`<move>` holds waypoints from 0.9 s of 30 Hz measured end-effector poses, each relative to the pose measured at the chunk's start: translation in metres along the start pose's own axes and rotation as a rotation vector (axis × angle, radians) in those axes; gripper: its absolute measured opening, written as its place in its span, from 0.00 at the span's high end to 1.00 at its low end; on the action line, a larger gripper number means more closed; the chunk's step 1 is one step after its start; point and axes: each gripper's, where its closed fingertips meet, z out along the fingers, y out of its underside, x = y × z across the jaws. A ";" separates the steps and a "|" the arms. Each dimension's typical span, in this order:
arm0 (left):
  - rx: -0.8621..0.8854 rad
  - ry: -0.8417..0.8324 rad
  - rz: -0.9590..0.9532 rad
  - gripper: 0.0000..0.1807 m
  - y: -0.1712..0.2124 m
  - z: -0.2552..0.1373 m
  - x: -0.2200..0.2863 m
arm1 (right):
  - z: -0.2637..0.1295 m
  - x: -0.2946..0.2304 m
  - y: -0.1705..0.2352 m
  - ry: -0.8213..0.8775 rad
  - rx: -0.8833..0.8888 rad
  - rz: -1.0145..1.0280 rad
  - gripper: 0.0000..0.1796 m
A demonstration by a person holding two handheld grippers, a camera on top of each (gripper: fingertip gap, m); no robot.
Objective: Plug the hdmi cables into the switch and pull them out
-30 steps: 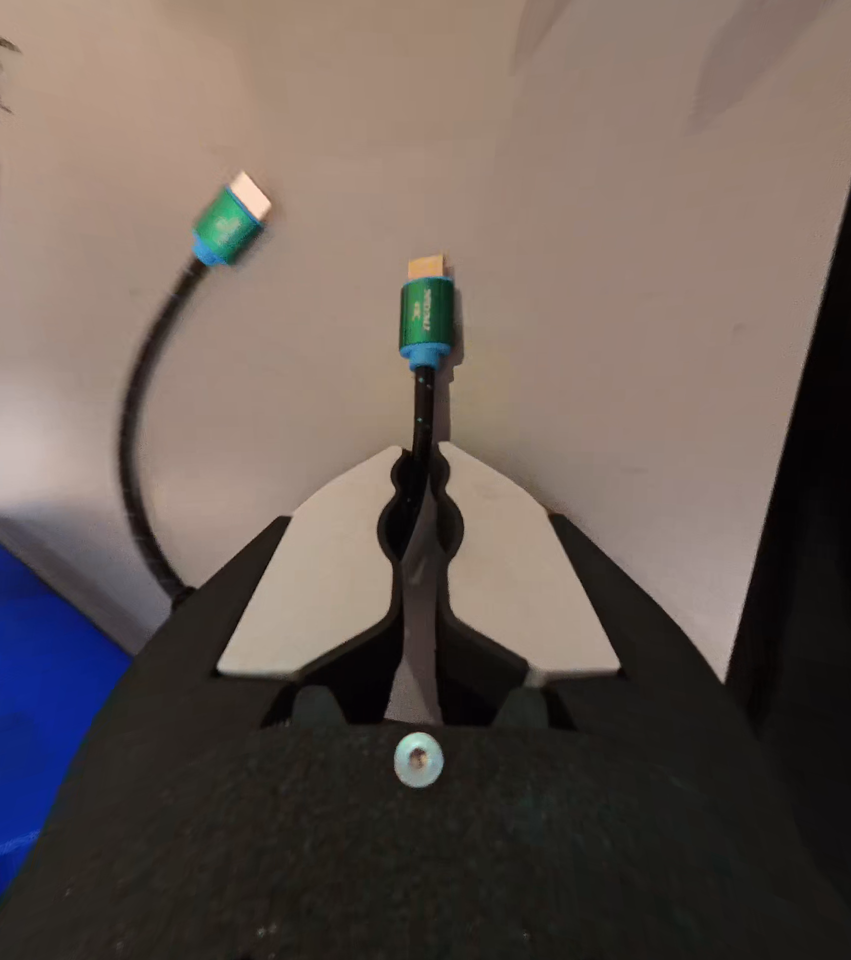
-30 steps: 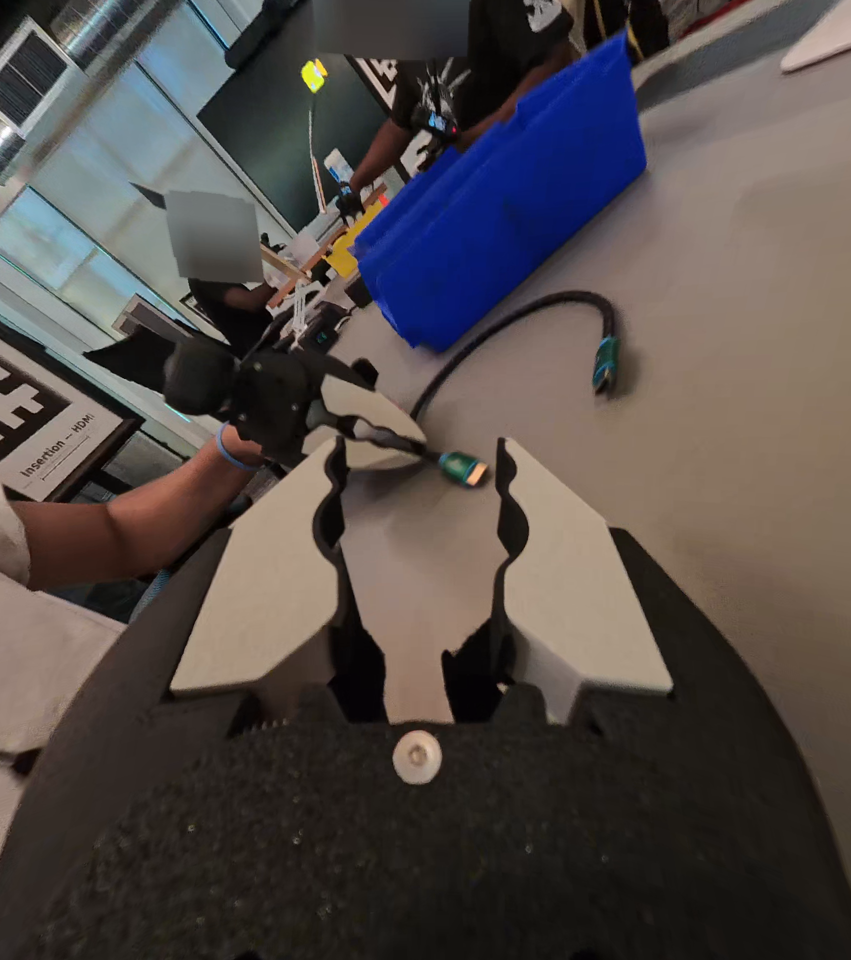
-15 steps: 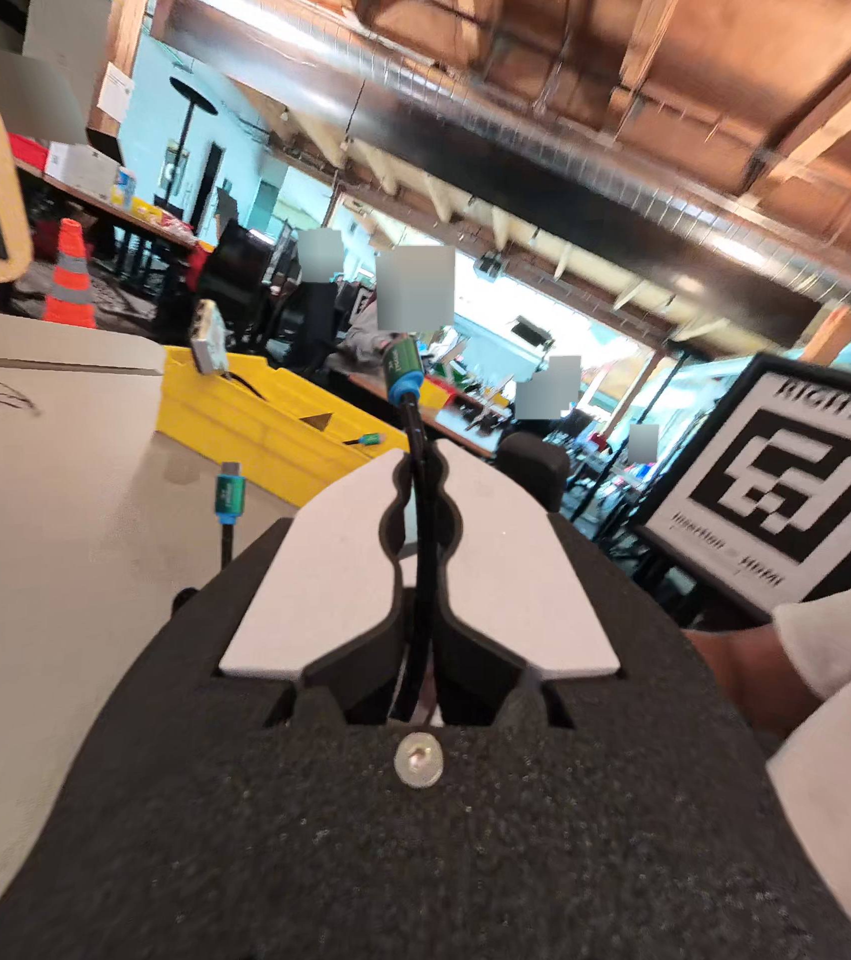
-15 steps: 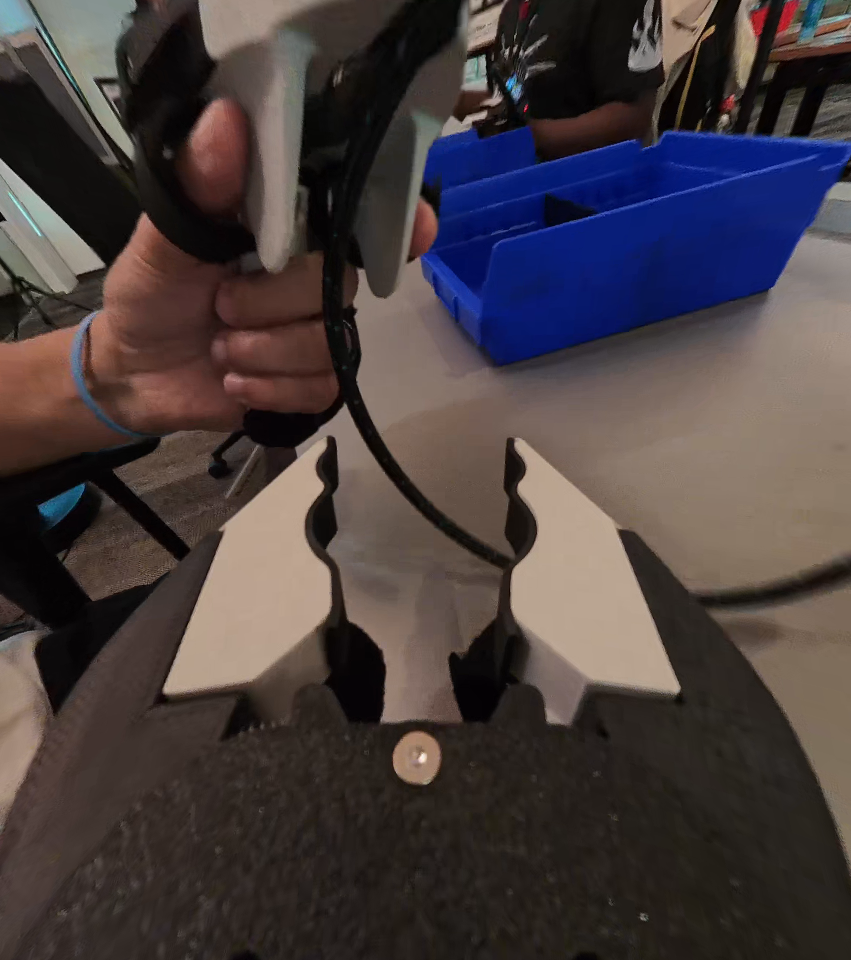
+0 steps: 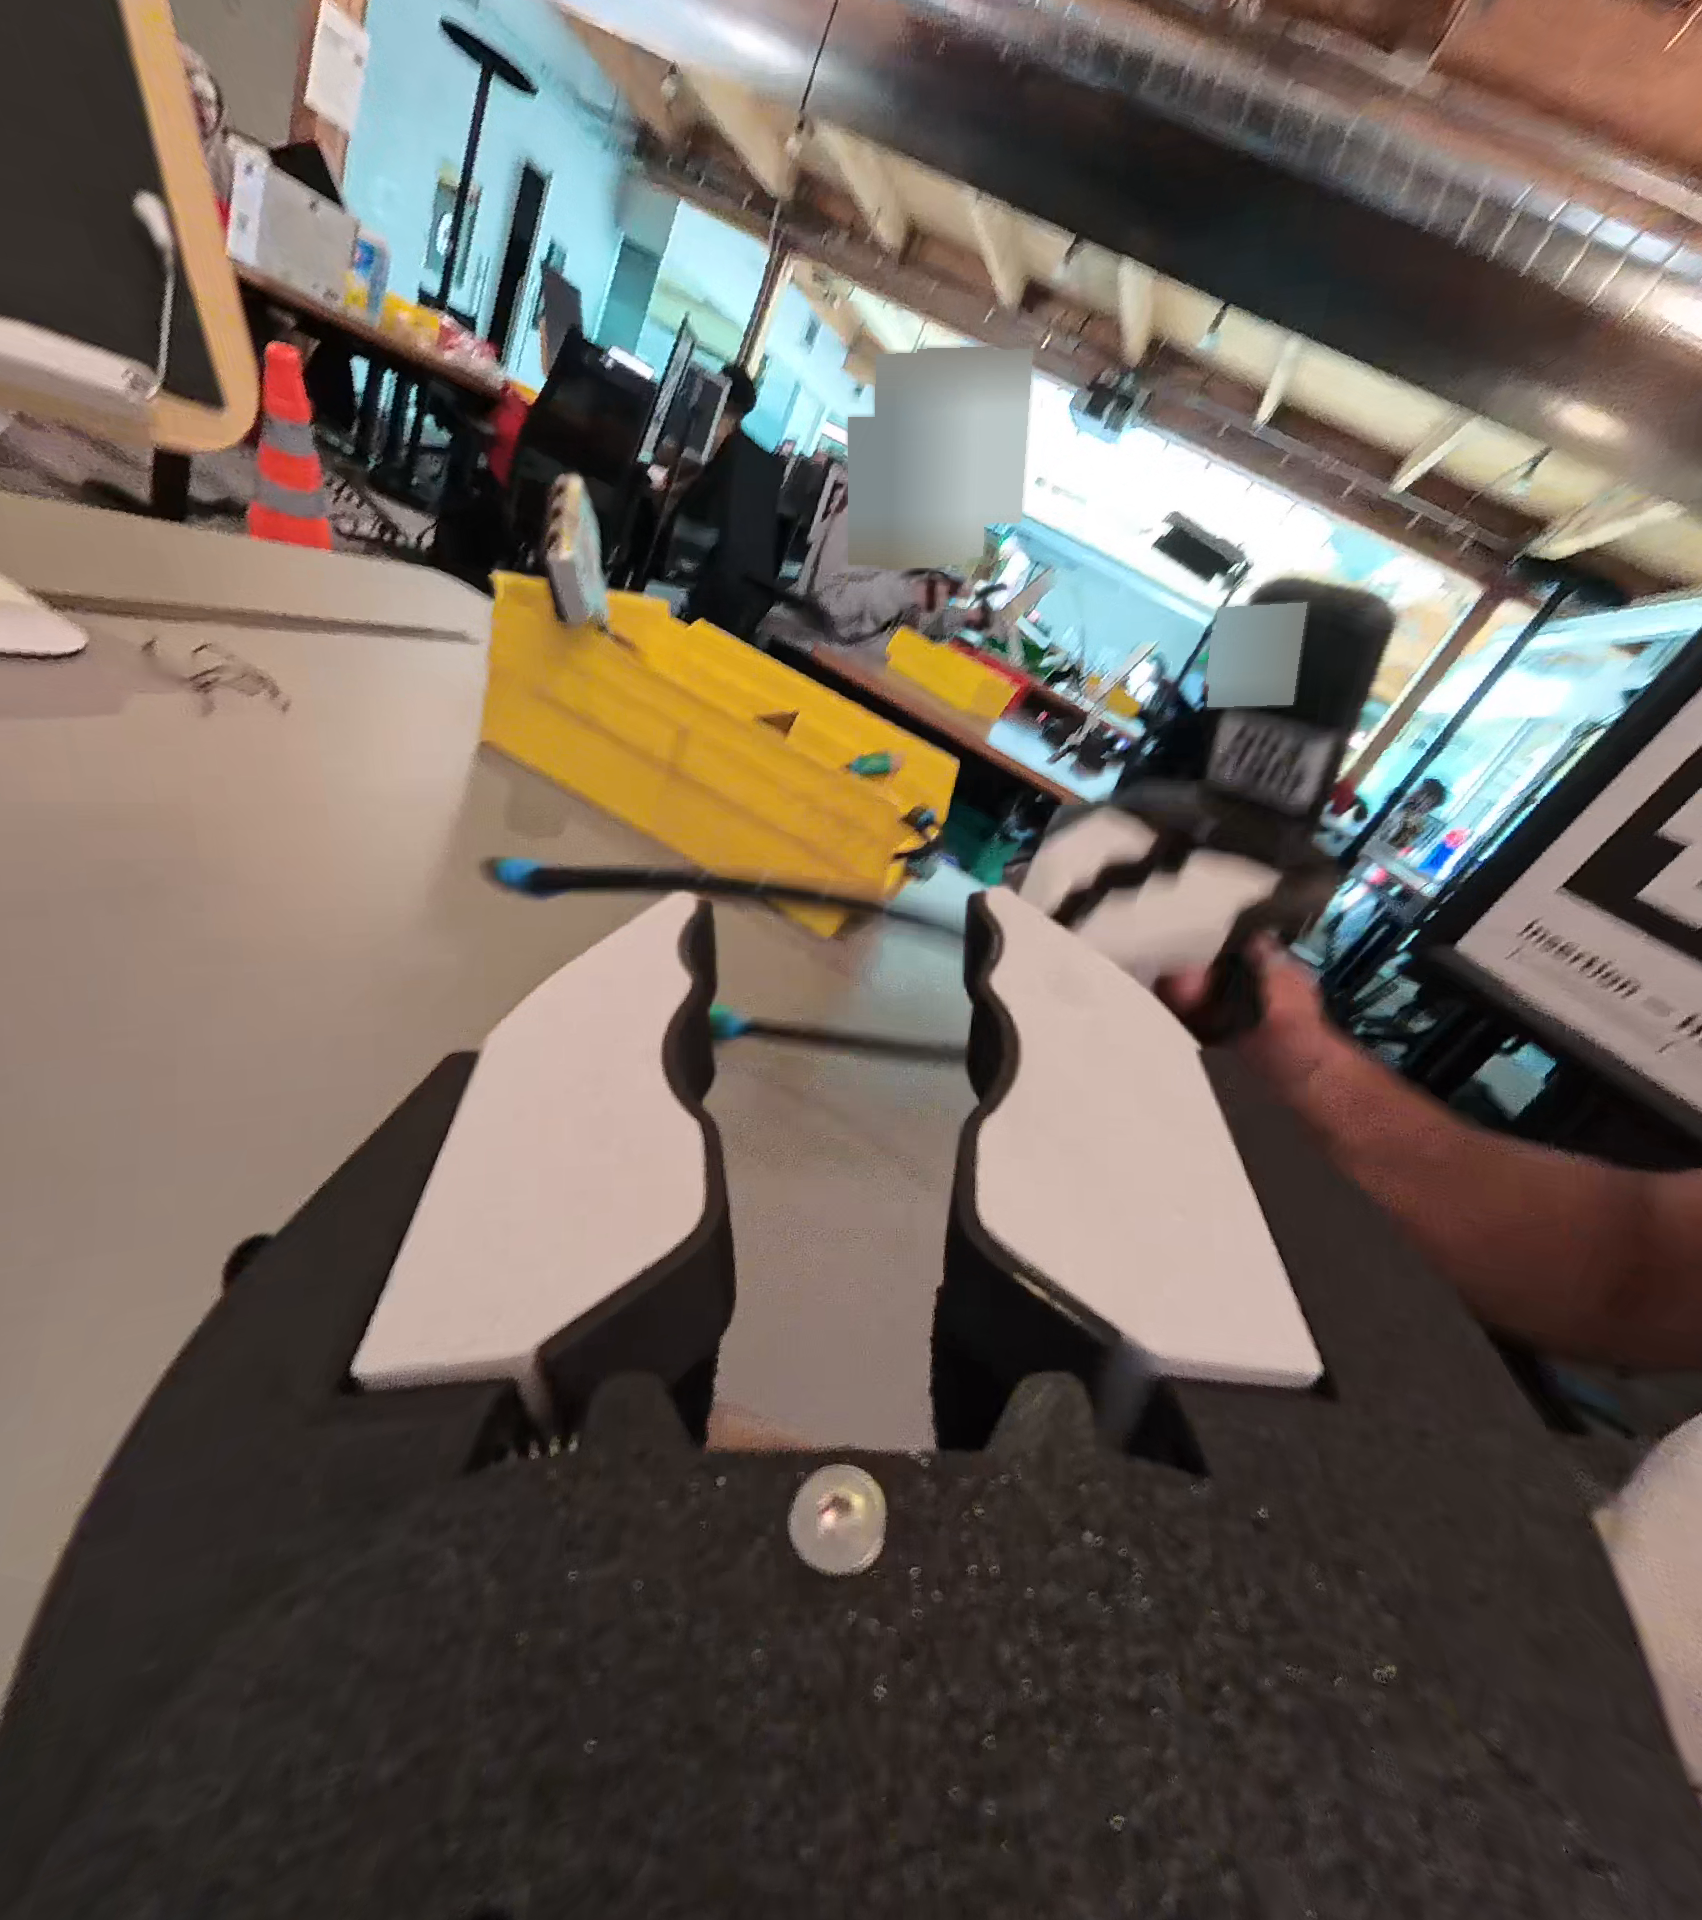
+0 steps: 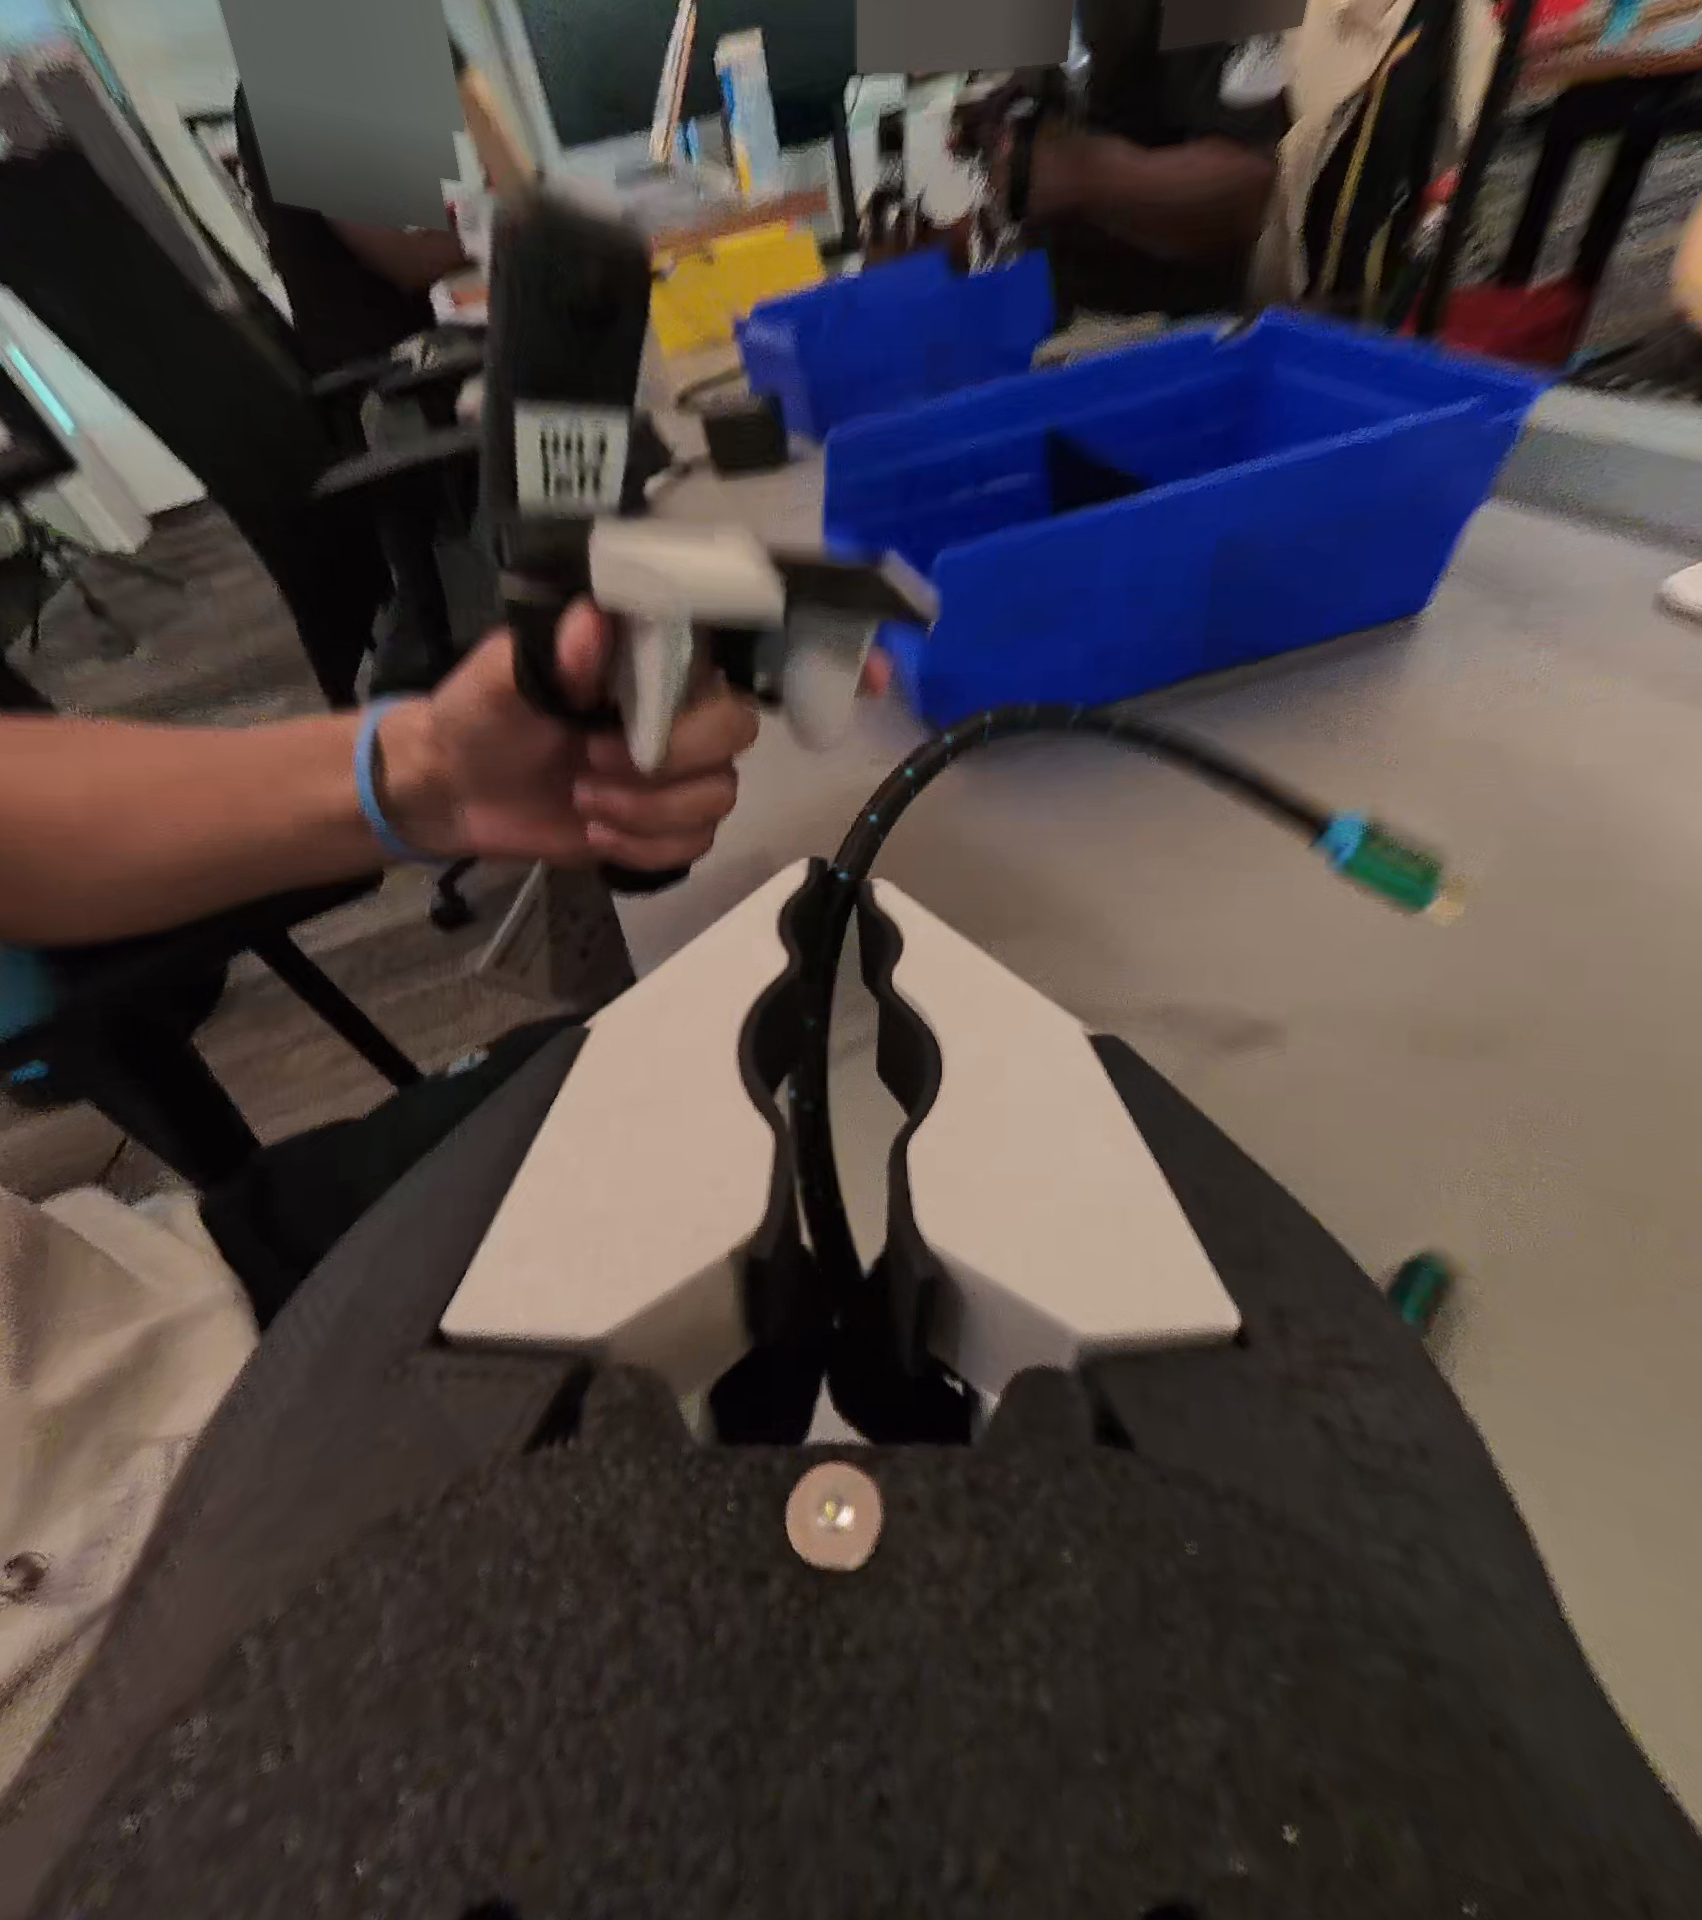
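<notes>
The right hand-held gripper (image 6: 834, 914) is clenched on a black braided HDMI cable (image 6: 1086, 727), whose free length arcs over the grey table (image 6: 1449, 1091) to a green plug (image 6: 1387, 871) hanging just above it. The left hand-held gripper (image 5: 831, 914) is released and grasps nothing. Beyond lie a blue bin (image 6: 1190, 582) and a yellow bin (image 5: 681, 727).

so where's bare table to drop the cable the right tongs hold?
Bare grey table right of the right tongs, past the cable's green plug. Also the stretch left of the yellow bin. Crowded by the blue bin and left tongs.
</notes>
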 end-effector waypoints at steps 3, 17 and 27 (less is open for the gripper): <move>-0.037 -0.033 -0.018 0.77 0.012 -0.003 -0.013 | -0.048 0.015 -0.052 0.078 0.073 -0.005 0.98; -0.156 0.014 -0.040 0.78 0.039 0.007 -0.005 | -0.248 0.120 -0.177 0.709 -0.015 -0.124 1.00; -0.187 0.026 -0.050 0.79 0.045 0.004 -0.002 | -0.325 0.141 0.000 0.862 -0.113 0.133 0.87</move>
